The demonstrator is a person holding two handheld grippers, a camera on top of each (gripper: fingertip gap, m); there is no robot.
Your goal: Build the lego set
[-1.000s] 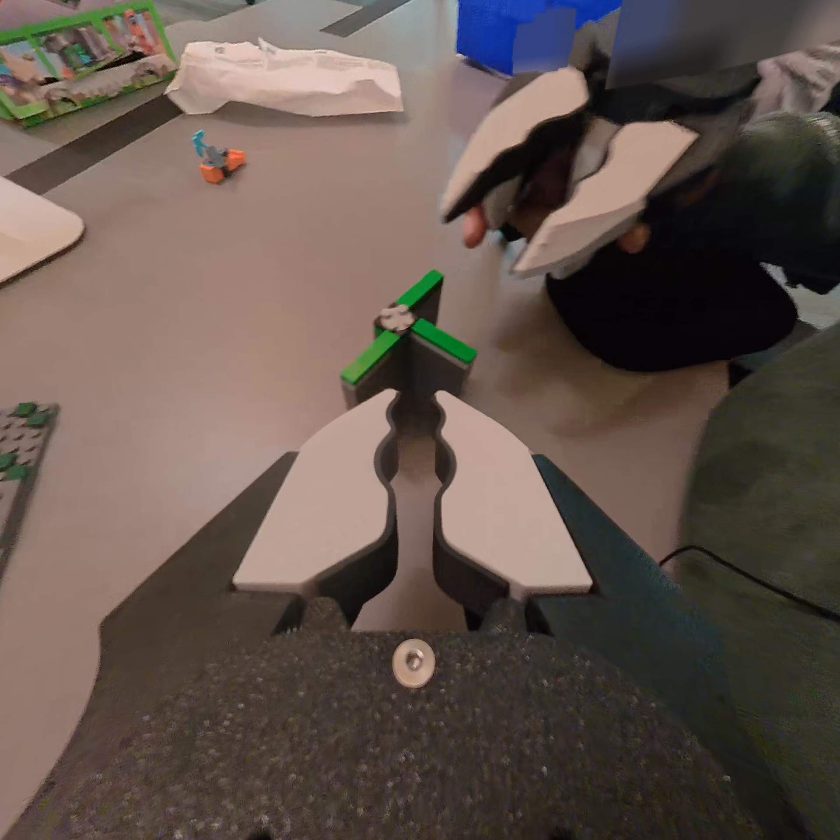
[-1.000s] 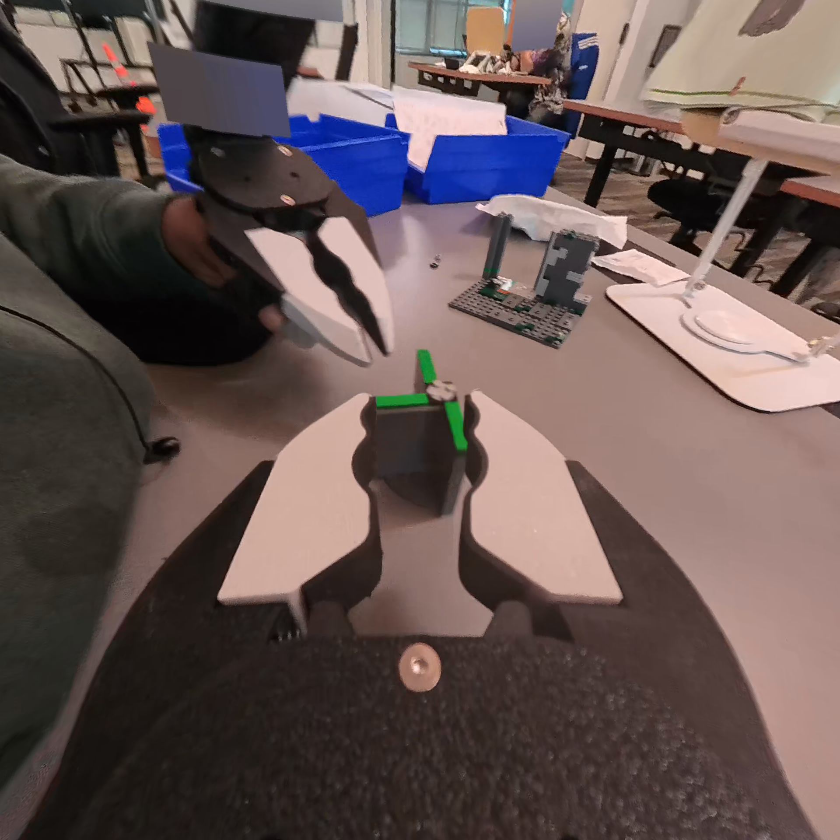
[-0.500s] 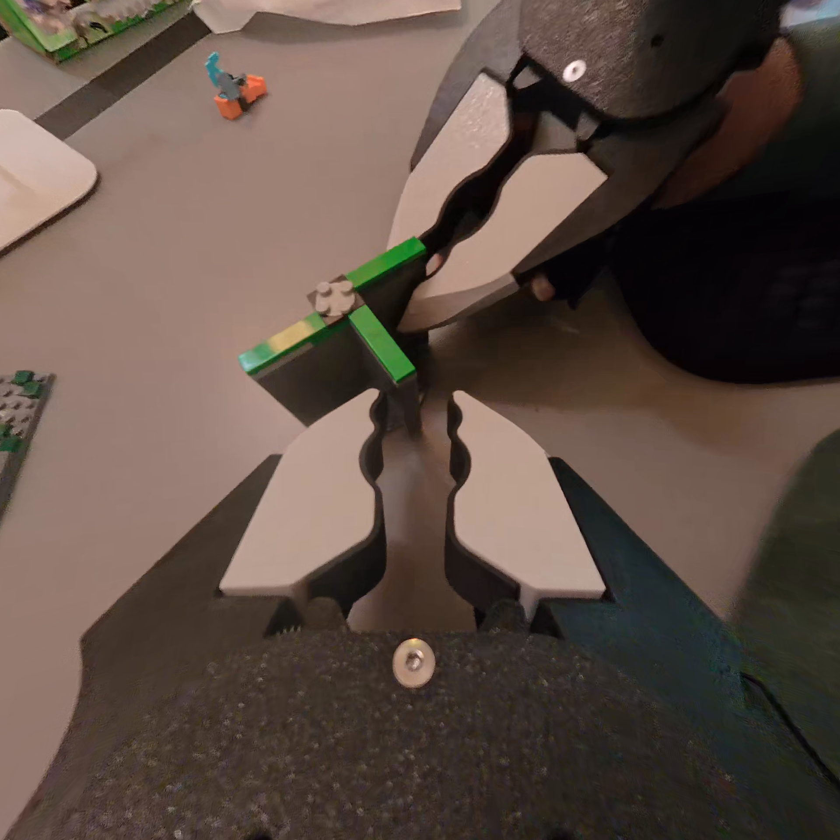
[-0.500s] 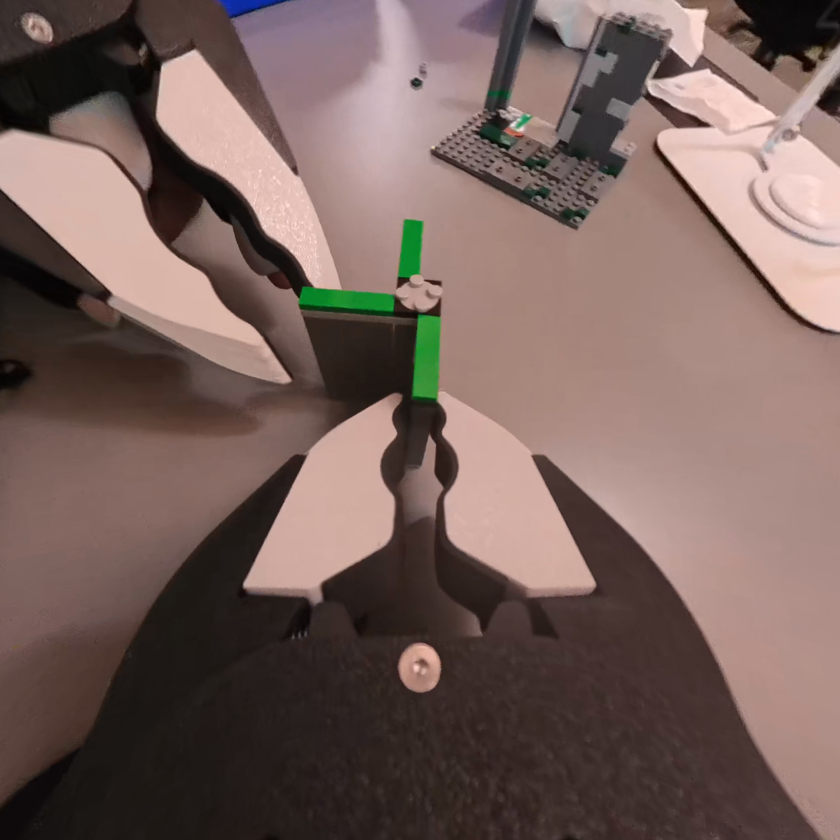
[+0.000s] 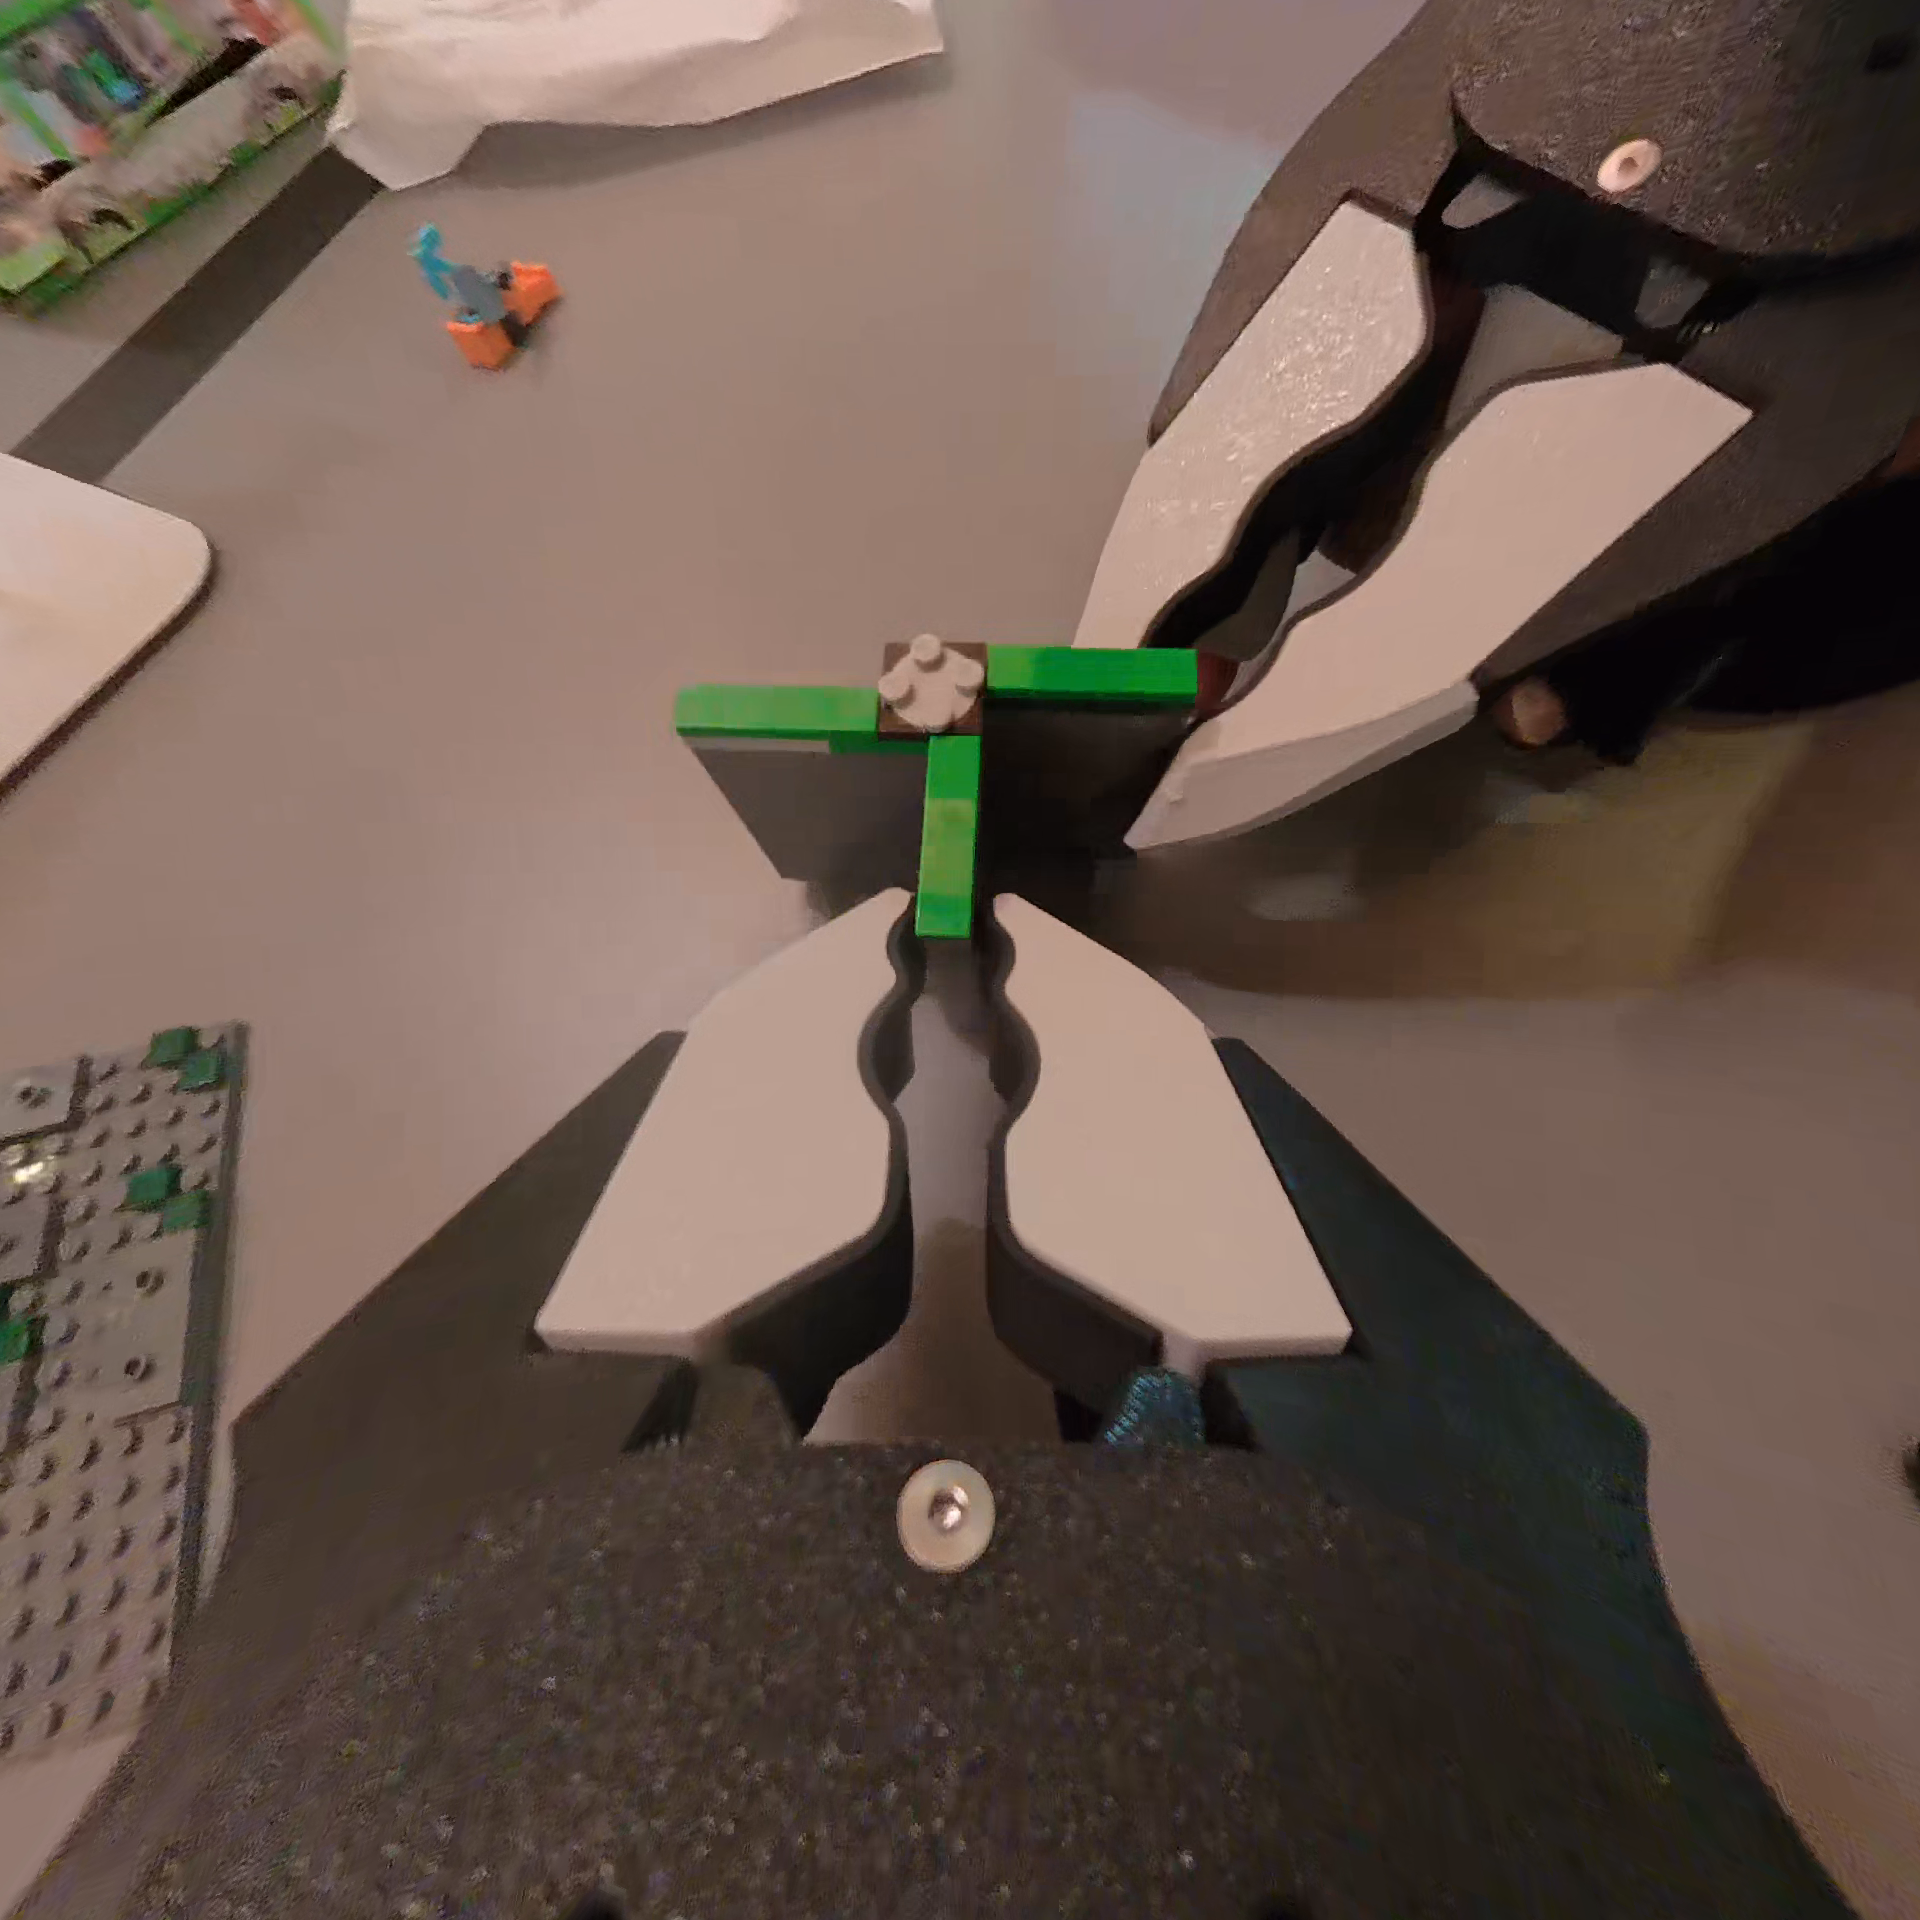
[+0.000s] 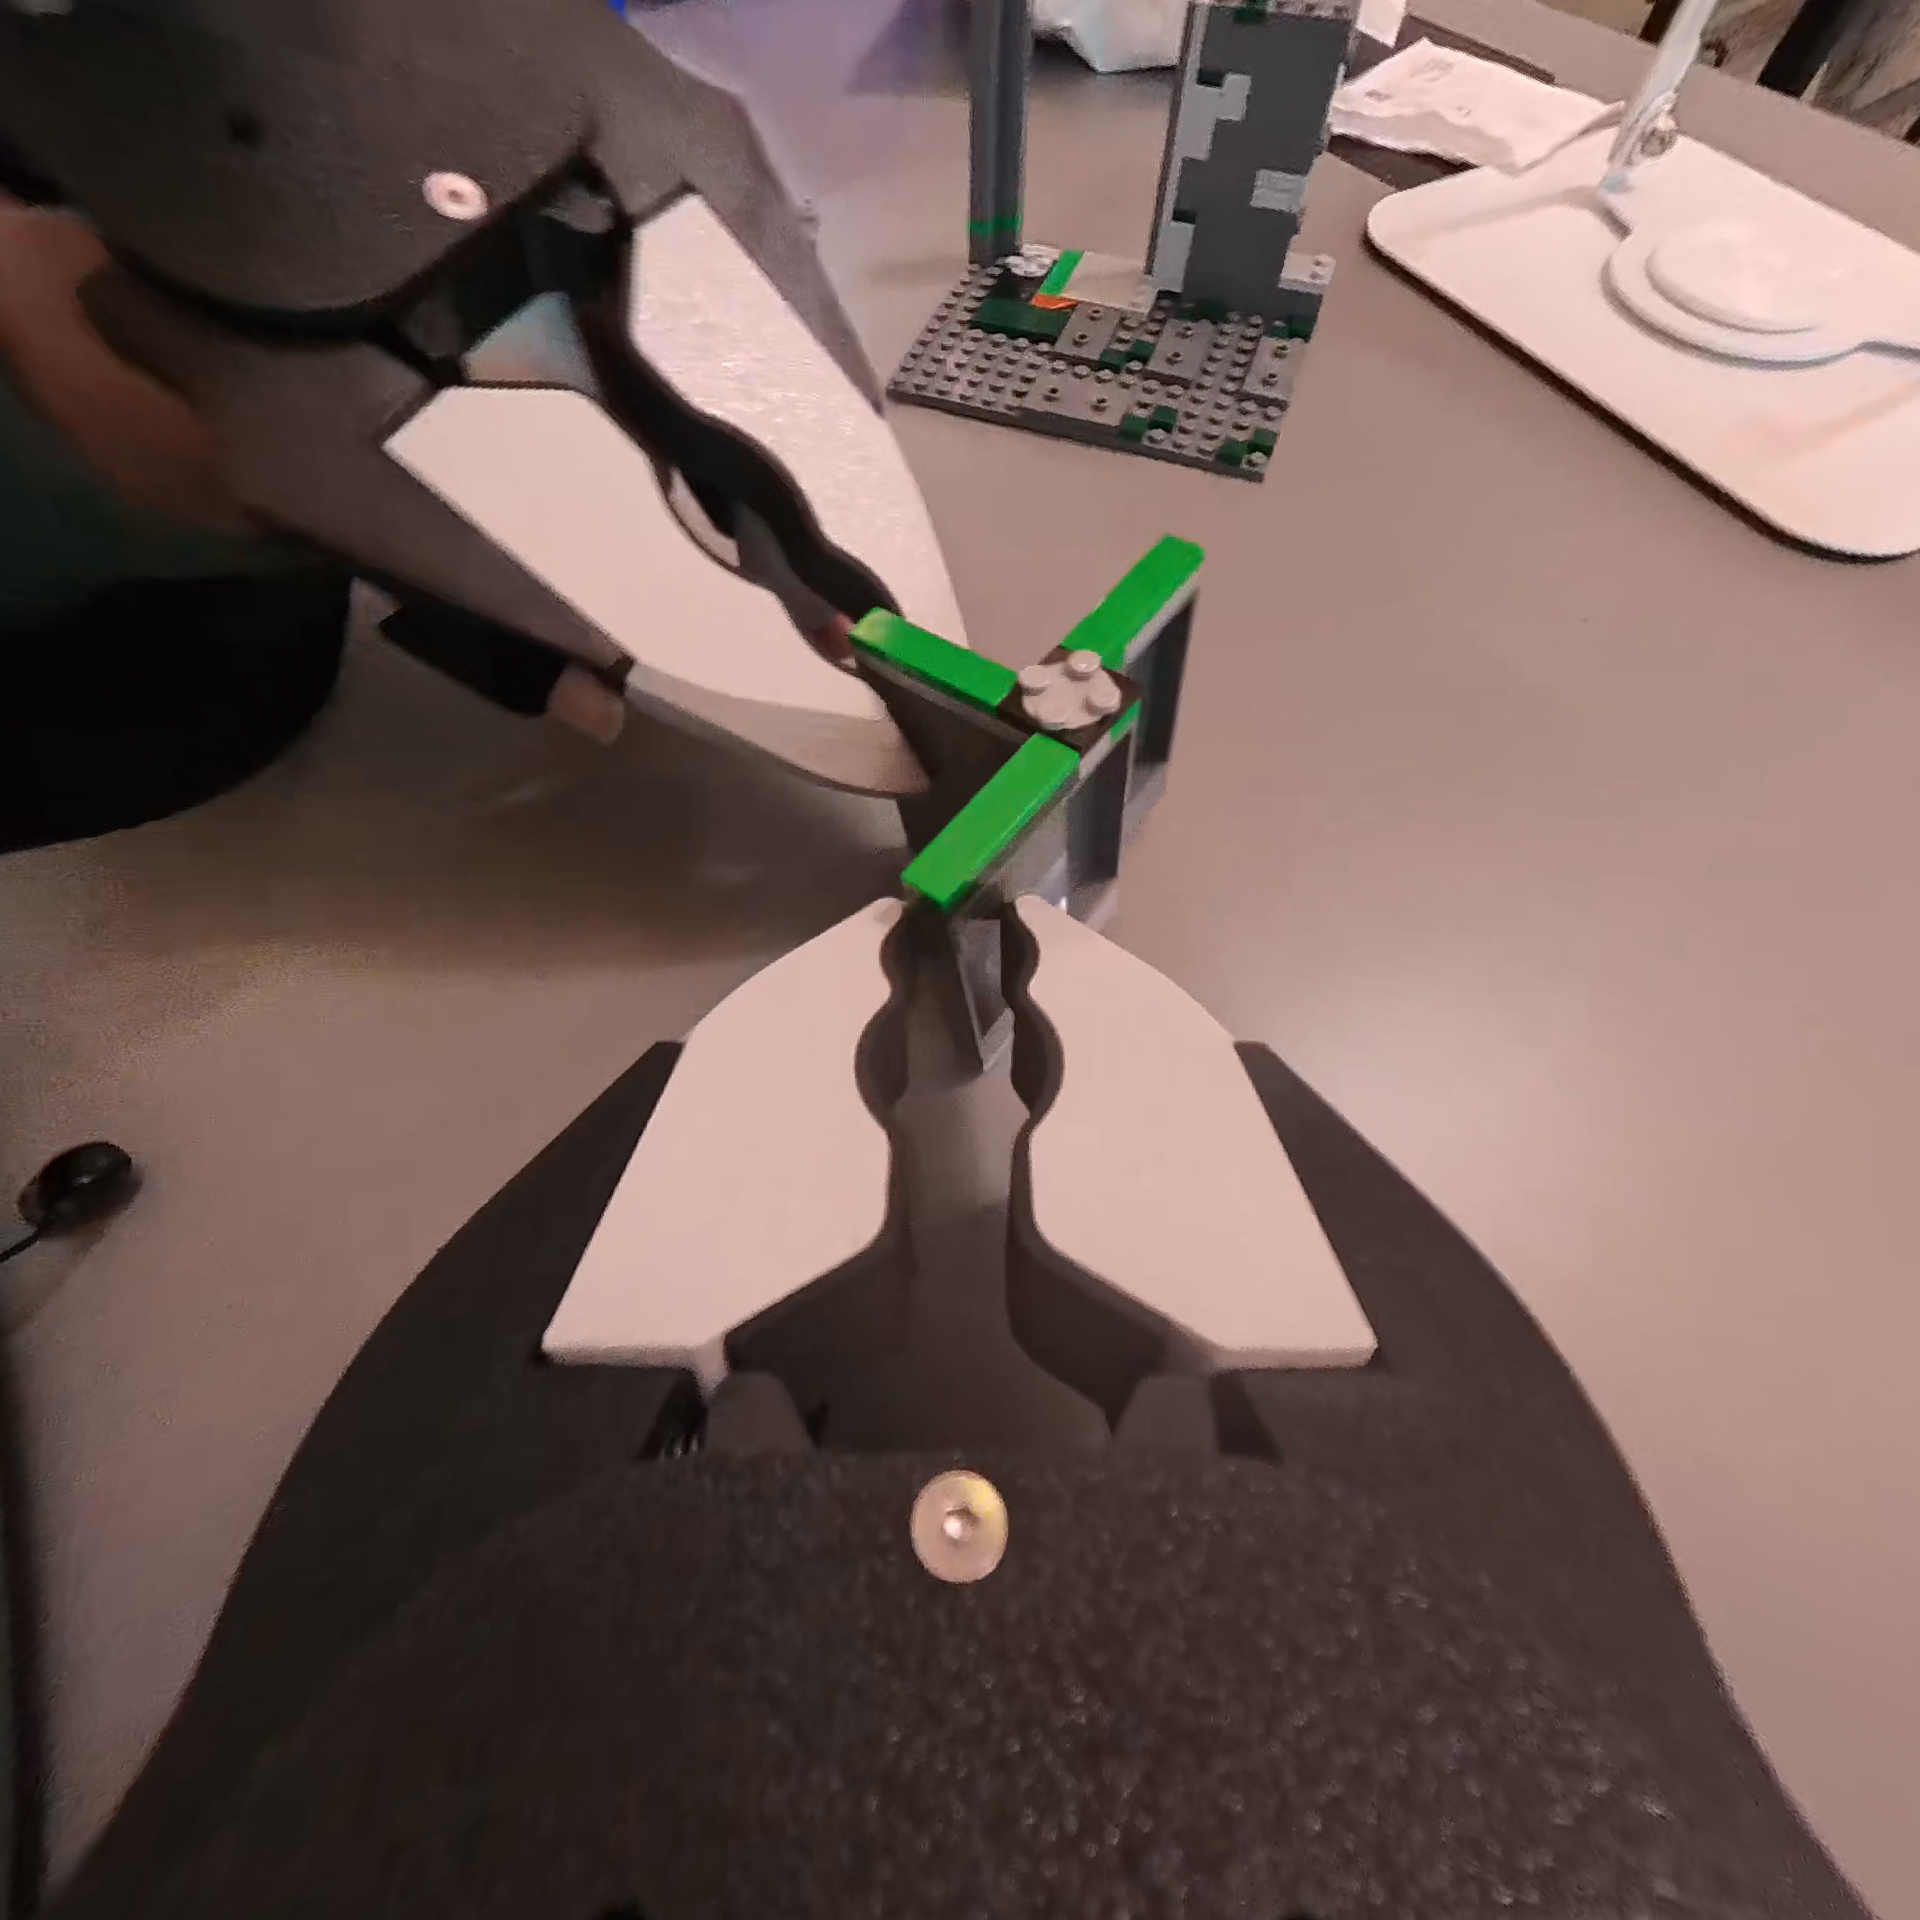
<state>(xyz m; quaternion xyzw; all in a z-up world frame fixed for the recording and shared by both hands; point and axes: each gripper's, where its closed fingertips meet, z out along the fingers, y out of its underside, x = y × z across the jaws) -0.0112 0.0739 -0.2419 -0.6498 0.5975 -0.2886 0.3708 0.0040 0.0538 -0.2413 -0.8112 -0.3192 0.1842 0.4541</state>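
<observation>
Both grippers clamped on the three-wing sub-assembly, mid-table; seat it on the baseplate next, I'd judge.

Table [image 5: 520, 644] is plain grey. In the right wrist view: a white lamp base [image 6: 1662, 312] at 1 o'clock, baseplate build [image 6: 1122, 353] with grey tower at 12. In the left wrist view: set box [image 5: 125, 135] at 11 o'clock, crumpled white bag [image 5: 623, 52] at 12, small orange-and-teal piece [image 5: 483, 301] at 11. The sub-assembly [image 5: 935, 769] stands upright on the table: dark panels, green top strips, grey round stud at the hub. Your left gripper [image 5: 948, 925] pinches the near wing edge-on; your right gripper [image 6: 951, 925] pinches another wing. Grip looks near the tips, so keep squeeze light and lift straight. Don't twist the grippers against each other, or the hub joint may pop.
</observation>
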